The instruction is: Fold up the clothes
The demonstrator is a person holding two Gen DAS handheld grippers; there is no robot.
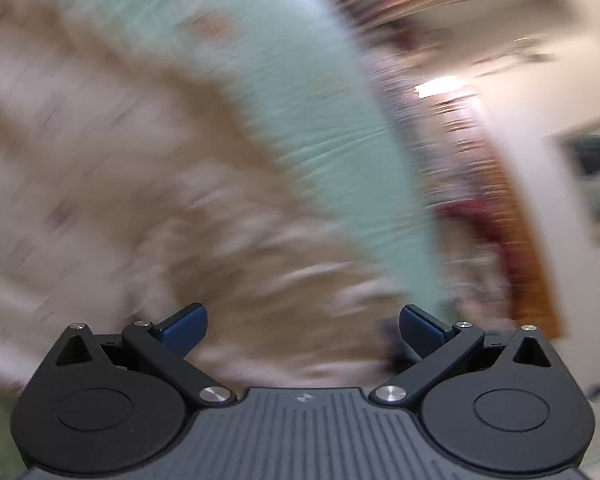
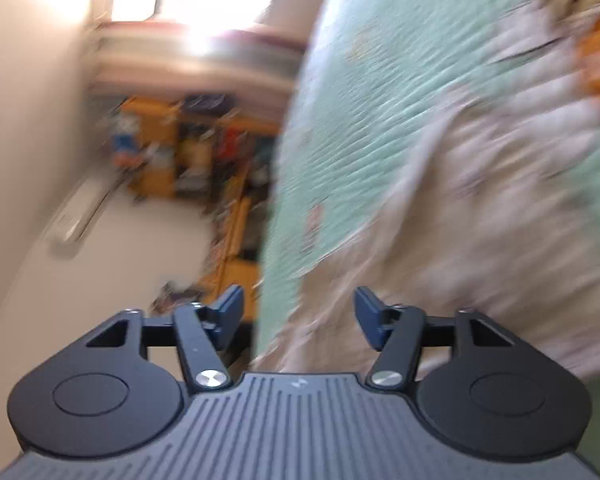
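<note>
Both views are smeared by motion blur. A beige and tan patterned garment (image 1: 148, 184) lies spread over a mint-green bed cover (image 1: 300, 100), filling the left and centre of the left wrist view. My left gripper (image 1: 302, 330) hangs above it, open, with nothing between its blue pads. In the right wrist view the same pale garment (image 2: 480, 208) lies on the green cover (image 2: 372, 92) to the right. My right gripper (image 2: 298, 314) is open over the garment's near edge, and nothing is gripped between its fingers.
The bed's edge runs down the middle of the right wrist view, with bare floor (image 2: 120, 248) and a cluttered orange shelf (image 2: 172, 148) beyond it. An orange and brown striped cloth (image 2: 596, 40) lies at the far right. A wall with a picture (image 1: 596, 176) stands right of the bed.
</note>
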